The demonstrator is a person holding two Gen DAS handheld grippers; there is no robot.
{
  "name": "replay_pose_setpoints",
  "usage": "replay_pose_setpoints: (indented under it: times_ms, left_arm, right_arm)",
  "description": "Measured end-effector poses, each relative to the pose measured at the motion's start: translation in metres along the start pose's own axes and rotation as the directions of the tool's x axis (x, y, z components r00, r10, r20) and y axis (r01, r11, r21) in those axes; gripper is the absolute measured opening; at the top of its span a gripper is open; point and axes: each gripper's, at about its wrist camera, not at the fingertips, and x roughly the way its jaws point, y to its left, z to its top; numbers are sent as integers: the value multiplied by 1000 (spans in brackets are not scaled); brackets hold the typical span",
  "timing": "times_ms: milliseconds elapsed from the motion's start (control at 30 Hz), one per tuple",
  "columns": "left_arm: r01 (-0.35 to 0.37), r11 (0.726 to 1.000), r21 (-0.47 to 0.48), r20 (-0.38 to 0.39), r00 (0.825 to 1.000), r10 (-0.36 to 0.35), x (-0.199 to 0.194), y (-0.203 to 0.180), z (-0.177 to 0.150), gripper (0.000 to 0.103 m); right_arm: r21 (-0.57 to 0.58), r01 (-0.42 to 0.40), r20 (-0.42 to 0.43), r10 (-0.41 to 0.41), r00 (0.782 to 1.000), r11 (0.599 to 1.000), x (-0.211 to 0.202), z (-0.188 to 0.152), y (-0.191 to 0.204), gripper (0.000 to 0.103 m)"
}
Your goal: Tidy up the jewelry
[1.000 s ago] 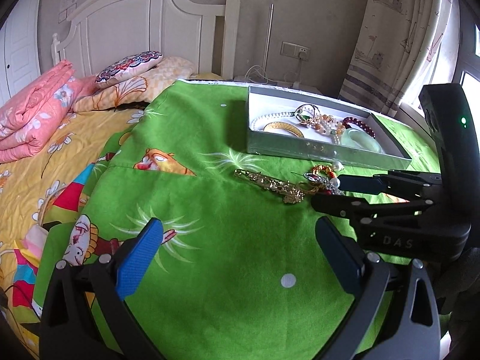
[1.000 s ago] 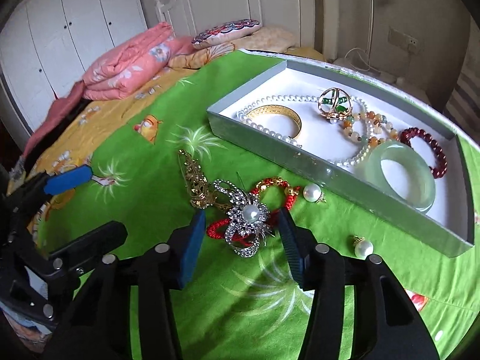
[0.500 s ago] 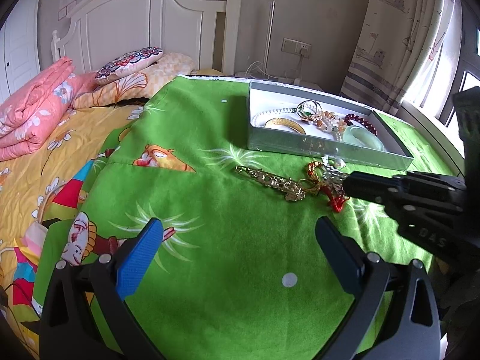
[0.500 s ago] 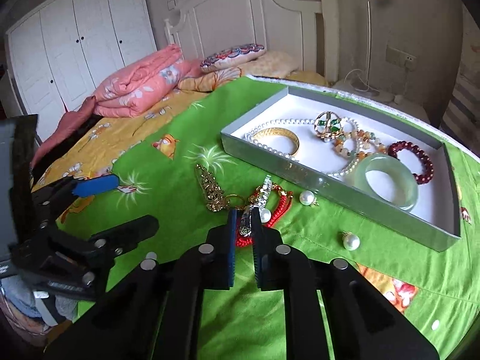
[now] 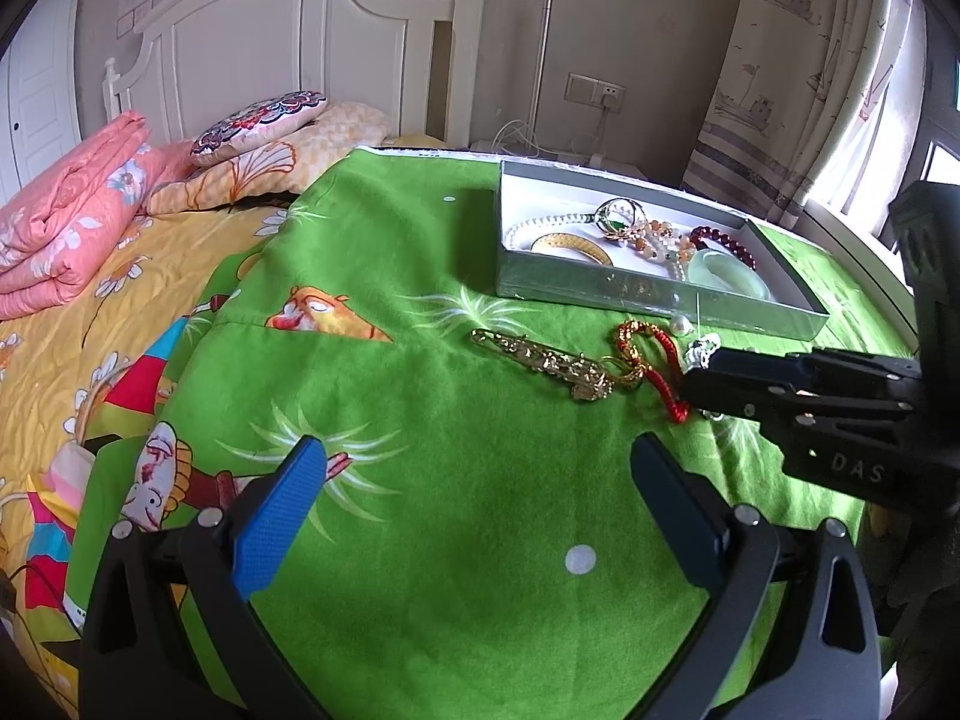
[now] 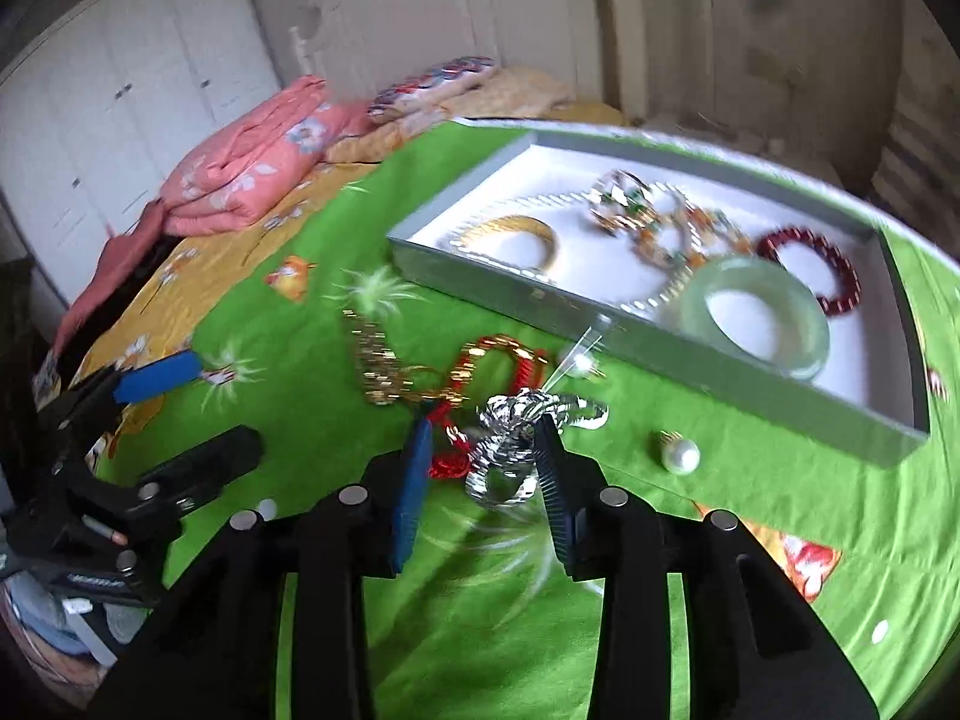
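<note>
Right now my gray jewelry box (image 6: 510,285) sits in the upper right of the right wrist view, holding a gold bangle (image 6: 516,240), a pale green jade bangle (image 6: 756,324), a dark red bead bracelet (image 6: 810,276) and a blurred tangle of beads and pearls. Below it on the green blanket (image 5: 450,450), my right tool (image 6: 483,450) has its fingers parted around the silver brooch (image 6: 510,438); whether they touch it I cannot tell. Just left lie a red cord charm (image 6: 498,360) and a gold hairpin (image 5: 540,360), with a loose pearl earring (image 6: 681,453) to the right. My left tool (image 5: 480,504) hangs wide apart over bare blanket at lower centre.
</note>
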Motion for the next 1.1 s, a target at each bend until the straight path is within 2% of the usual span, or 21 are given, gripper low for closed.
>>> replay_pose_setpoints:
  times_ms: [100, 133, 167, 233, 333, 500, 567, 600, 667, 733, 800, 833, 1000, 1100]
  left_arm:
    - [3, 1000, 0, 3, 1000, -3, 0, 0, -1, 101]
    - [3, 1000, -1, 5, 1000, -3, -1, 0, -1, 101]
    - [3, 1000, -2, 6, 1000, -3, -1, 0, -1, 101]
    - [4, 1000, -1, 5, 1000, -4, -1, 0, -1, 101]
    - [5, 1000, -2, 9, 1000, -5, -2, 0, -1, 101]
    - [7, 1000, -3, 10, 1000, -7, -3, 0, 0, 101]
    - [7, 1000, -2, 10, 1000, -7, -3, 0, 0, 101]
    - [7, 1000, -3, 10, 1000, -7, -3, 0, 0, 101]
    - [6, 1000, -3, 10, 1000, -6, -3, 0, 0, 101]
    - [7, 1000, -2, 10, 1000, -7, -3, 0, 0, 101]
    - [6, 1000, -2, 7, 1000, -6, -3, 0, 0, 101]
    - [7, 1000, -2, 7, 1000, -7, -3, -1, 0, 101]
    - [4, 1000, -3, 3, 1000, -4, -3, 0, -1, 101]
    - [3, 1000, -4, 1, 1000, -3, -2, 0, -1, 101]
  right_arm:
    - [20, 12, 8, -12, 1000, 1000, -1, 1, -5, 36]
    - [18, 25, 5, -25, 1000, 1000, 0, 1, -4, 40]
    - [15, 41, -6, -41, 999, 999, 2, 1, -3, 51]
    - [8, 56, -15, -56, 998, 998, 5, 2, 0, 59]
    - [-14, 79, -24, -79, 997, 997, 11, 5, 5, 59]
    - [54, 24, -24, -22, 999, 998, 14, 10, -4, 60]
    - [24, 72, -26, -72, 997, 997, 14, 9, -1, 38]
    - [20, 65, -26, -64, 998, 998, 12, 8, -2, 33]
    - [44, 31, -14, -31, 999, 999, 6, 4, -8, 29]
    - [113, -50, 9, 49, 999, 992, -3, -4, -24, 25]
    - [227, -171, 42, 165, 985, 959, -10, -13, -47, 21]
    - [277, -208, 63, 198, 978, 938, -15, -18, -59, 18]
    - [370, -210, 88, 190, 978, 905, -34, -36, -87, 18]
    - [374, -132, 62, 117, 991, 918, -44, -42, -90, 20]
